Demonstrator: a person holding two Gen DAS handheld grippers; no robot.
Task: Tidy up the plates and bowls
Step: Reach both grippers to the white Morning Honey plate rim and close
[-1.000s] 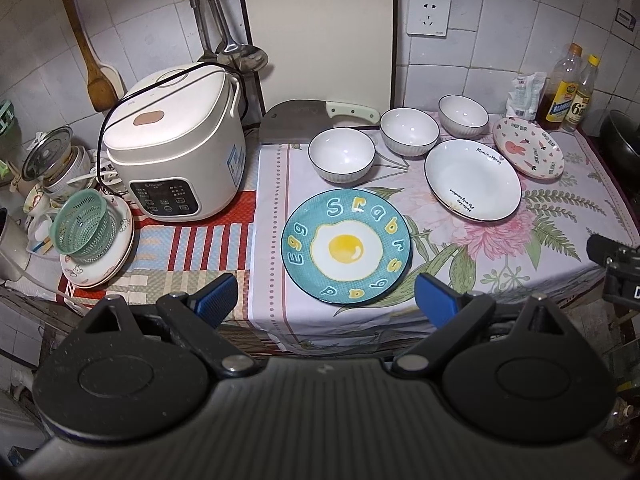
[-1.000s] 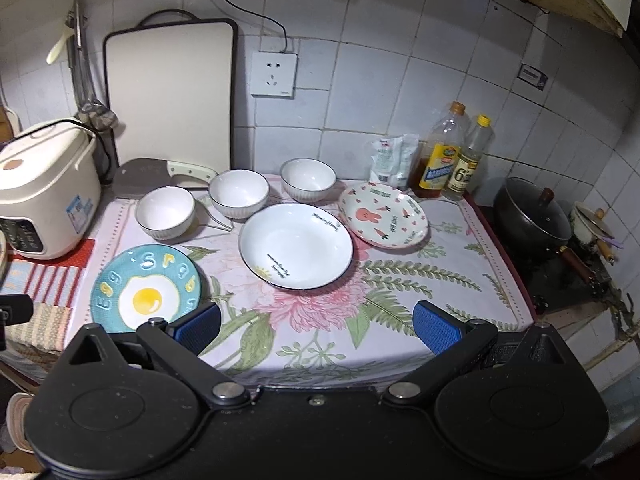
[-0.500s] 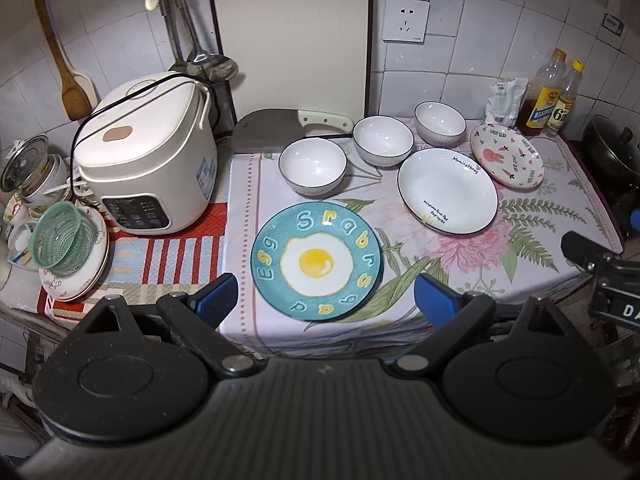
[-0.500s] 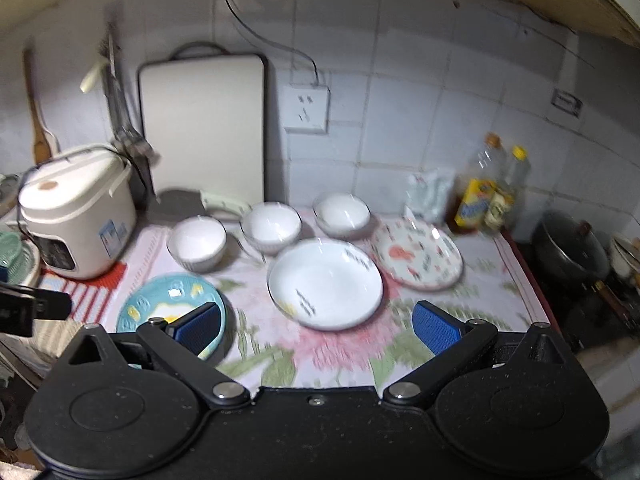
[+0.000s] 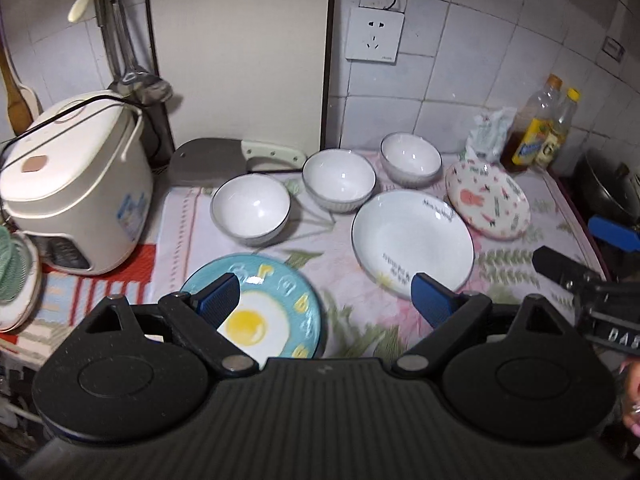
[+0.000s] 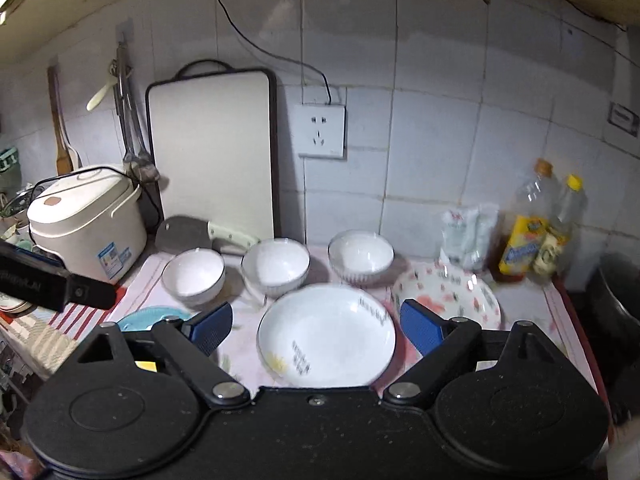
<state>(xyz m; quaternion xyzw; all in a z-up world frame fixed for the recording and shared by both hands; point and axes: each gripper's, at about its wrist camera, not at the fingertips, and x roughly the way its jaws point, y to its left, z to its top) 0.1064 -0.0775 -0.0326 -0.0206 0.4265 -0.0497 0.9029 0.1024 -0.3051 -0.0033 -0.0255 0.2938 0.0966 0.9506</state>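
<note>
Plates (image 6: 326, 336) lie untouched below both wide-open tools (image 6: 316, 326).

The left gripper (image 5: 326, 298) points down with its blue pads far apart, nothing between them. The right gripper (image 6: 316, 324) (at its 3 o'clock) has just been closing a little, holding nothing.

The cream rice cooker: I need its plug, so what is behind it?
Behind the cream rice cooker hang a steel ladle and a wooden spatula on the tiled wall. A black cord crosses its lid; the cooker's body hides where the cord ends.
</note>
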